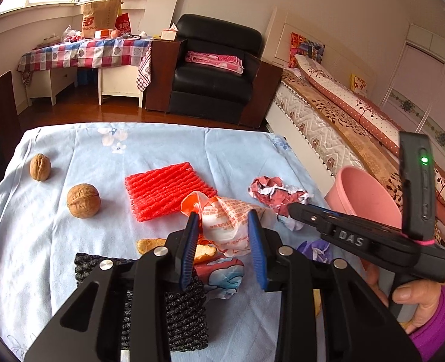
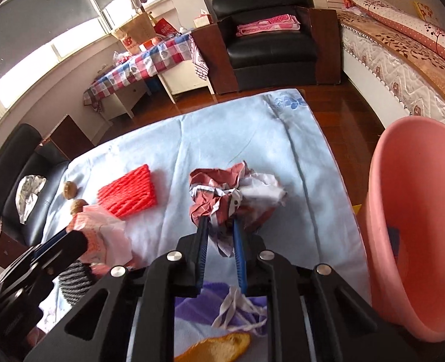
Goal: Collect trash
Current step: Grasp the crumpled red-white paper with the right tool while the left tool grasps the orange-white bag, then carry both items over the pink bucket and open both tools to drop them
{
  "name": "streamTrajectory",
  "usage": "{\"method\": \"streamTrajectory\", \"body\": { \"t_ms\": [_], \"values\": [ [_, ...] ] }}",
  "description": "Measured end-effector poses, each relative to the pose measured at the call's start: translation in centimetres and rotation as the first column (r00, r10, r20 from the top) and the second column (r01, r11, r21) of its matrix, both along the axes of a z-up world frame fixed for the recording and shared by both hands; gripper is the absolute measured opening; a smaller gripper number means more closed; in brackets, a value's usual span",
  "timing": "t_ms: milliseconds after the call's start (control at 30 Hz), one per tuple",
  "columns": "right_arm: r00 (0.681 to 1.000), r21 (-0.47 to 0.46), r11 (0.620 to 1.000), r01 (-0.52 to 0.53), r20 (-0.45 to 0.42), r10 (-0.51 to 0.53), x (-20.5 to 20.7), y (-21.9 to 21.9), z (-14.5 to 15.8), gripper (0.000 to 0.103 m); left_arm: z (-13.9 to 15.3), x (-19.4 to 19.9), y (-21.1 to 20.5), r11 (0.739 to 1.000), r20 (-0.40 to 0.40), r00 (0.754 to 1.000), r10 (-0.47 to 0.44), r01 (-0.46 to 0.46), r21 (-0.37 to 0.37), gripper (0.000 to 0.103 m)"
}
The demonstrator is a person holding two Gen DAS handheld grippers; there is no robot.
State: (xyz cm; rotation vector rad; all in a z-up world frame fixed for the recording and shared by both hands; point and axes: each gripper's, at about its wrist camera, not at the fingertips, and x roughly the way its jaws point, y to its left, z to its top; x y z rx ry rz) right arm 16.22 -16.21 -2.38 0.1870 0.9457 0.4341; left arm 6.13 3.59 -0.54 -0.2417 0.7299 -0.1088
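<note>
My right gripper (image 2: 221, 235) is clamped on the crumpled red-and-white paper (image 2: 231, 193) lying on the blue sheet (image 2: 252, 132), the pink bin (image 2: 418, 226) just to its right. My left gripper (image 1: 222, 235) pinches the orange-printed plastic bag (image 1: 225, 220) near the red foam net (image 1: 165, 190).

"DAS" stands in raised letters on the black right gripper (image 1: 295, 208); "new balance" is printed on the brown paper bag (image 1: 100, 15) at eleven o'clock.

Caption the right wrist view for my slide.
Right gripper clamps crumpled red-white paper on the blue cloth, pink bin alongside.
</note>
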Motion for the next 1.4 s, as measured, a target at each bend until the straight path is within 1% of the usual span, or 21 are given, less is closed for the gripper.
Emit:
{"method": "streamTrajectory", "body": {
  "t_ms": [133, 367, 533, 933, 1167, 1400],
  "values": [
    [1.000, 0.010, 1.000, -0.010, 0.030, 0.009, -1.2, -0.6, 0.9, 0.015, 0.4, -0.5, 0.0, 1.000, 0.004, 1.000, 0.008, -0.008, 0.002, 0.032],
    [0.997, 0.077, 0.997, -0.003, 0.073, -0.002, -3.5, -2.4, 3.3, 0.015, 1.8, -1.3, -0.9, 1.000, 0.029, 1.000, 0.008, -0.008, 0.021, 0.032],
    [0.994, 0.090, 0.996, 0.009, 0.108, -0.018, -5.2, -3.6, 4.9, 0.015, 2.7, -1.6, -1.8, 1.000, 0.048, 0.999, 0.001, -0.002, 0.025, 0.032],
    [0.977, 0.083, 0.991, 0.108, 0.176, -0.121, -8.2, -8.7, 6.7, 0.016, 4.8, -1.4, -6.7, 0.995, 0.108, 0.990, -0.091, 0.086, 0.054, 0.032],
    [0.965, 0.095, 0.979, 0.181, 0.176, -0.196, -8.4, -12.1, 6.8, 0.016, 5.8, -0.5, -10.2, 0.987, 0.132, 0.979, -0.152, 0.145, 0.067, 0.032],
    [0.949, 0.080, 0.965, 0.250, 0.177, -0.260, -8.1, -15.2, 6.6, 0.016, 6.1, 0.8, -13.9, 0.977, 0.139, 0.967, -0.211, 0.203, 0.073, 0.032]
  ]
}}
